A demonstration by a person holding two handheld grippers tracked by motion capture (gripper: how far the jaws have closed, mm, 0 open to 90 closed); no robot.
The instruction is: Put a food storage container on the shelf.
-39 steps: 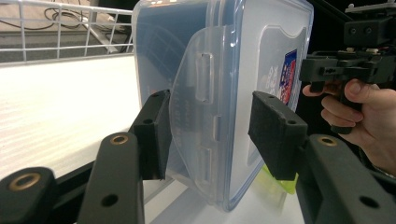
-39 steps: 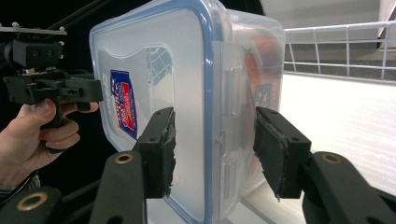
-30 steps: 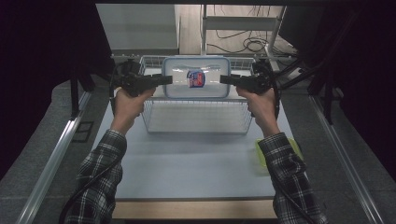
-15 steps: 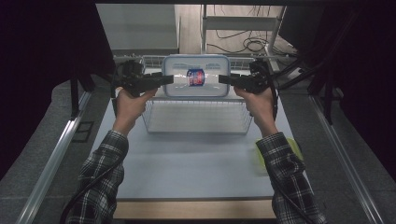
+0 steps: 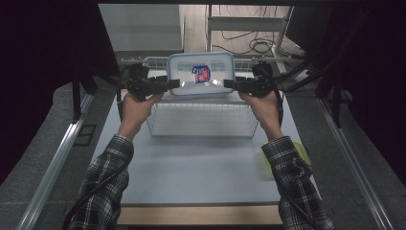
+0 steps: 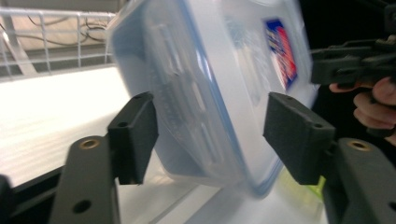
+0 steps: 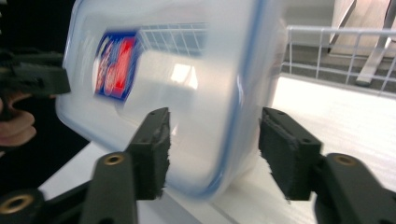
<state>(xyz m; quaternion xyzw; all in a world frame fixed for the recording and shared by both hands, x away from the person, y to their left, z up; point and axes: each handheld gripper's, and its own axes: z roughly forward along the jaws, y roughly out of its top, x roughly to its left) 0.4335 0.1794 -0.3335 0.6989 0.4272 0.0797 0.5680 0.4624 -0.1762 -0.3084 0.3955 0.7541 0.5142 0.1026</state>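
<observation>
Left gripper (image 5: pixel 174 84): jaws just widening, pads clear of food container (image 5: pixel 201 74).
Right gripper (image 5: pixel 229 84): jaws parted, container's end between them, none touching.
Advice: withdraw both sideways from container, over wire basket (image 5: pixel 201 125).

Glossy translucent plastic container (image 5: pixel 201 74), white wire metal basket (image 5: pixel 201 120), matt table (image 5: pixel 191 167).

A wire basket (image 5: pixel 201 120) stood on the pale counter (image 5: pixel 191 167) just below and nearer than both pairs of jaws, its white rails (image 7: pixel 336 51) rising behind them. A yellow-green object (image 5: pixel 300 149) lay on the counter well back from the right jaws, and cables (image 5: pixel 253 45) trailed on the floor beyond
</observation>
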